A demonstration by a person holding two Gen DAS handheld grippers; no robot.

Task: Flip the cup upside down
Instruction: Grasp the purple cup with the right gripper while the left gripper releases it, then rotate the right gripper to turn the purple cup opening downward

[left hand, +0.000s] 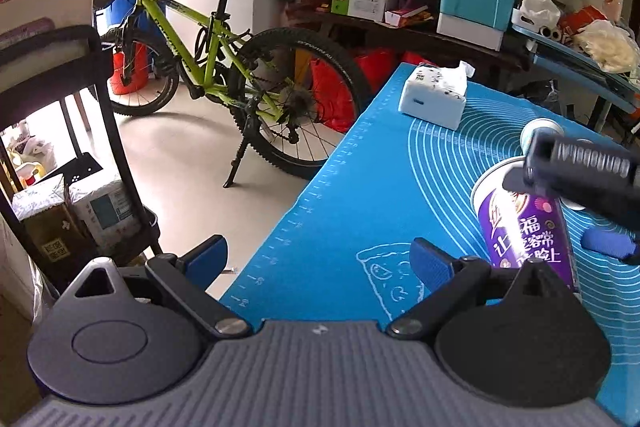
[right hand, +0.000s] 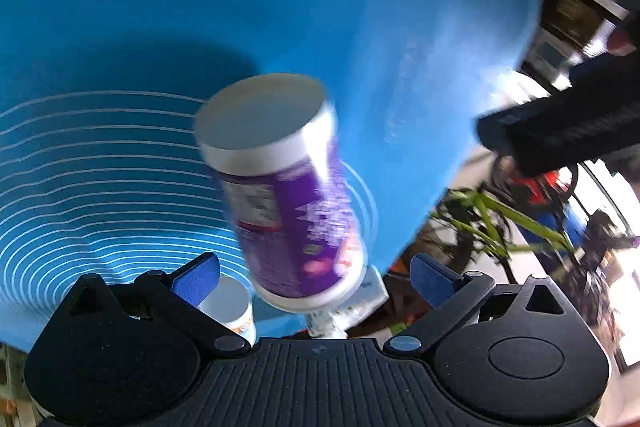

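Observation:
A purple paper cup with white rims (left hand: 528,231) stands on the blue mat (left hand: 380,187), white flat end up. In the blurred, rolled-over right wrist view the cup (right hand: 288,195) sits between the open blue pads, untouched by either. My right gripper (right hand: 316,275) is open around it; its dark body (left hand: 580,167) hangs over the cup in the left wrist view. My left gripper (left hand: 320,259) is open and empty at the mat's near left edge, beside the cup.
A white tissue box (left hand: 436,99) lies at the mat's far end. A small white container (right hand: 232,307) sits behind the cup. A green bicycle (left hand: 208,55), a black cart (left hand: 60,147) and cluttered tables (left hand: 480,27) surround the mat.

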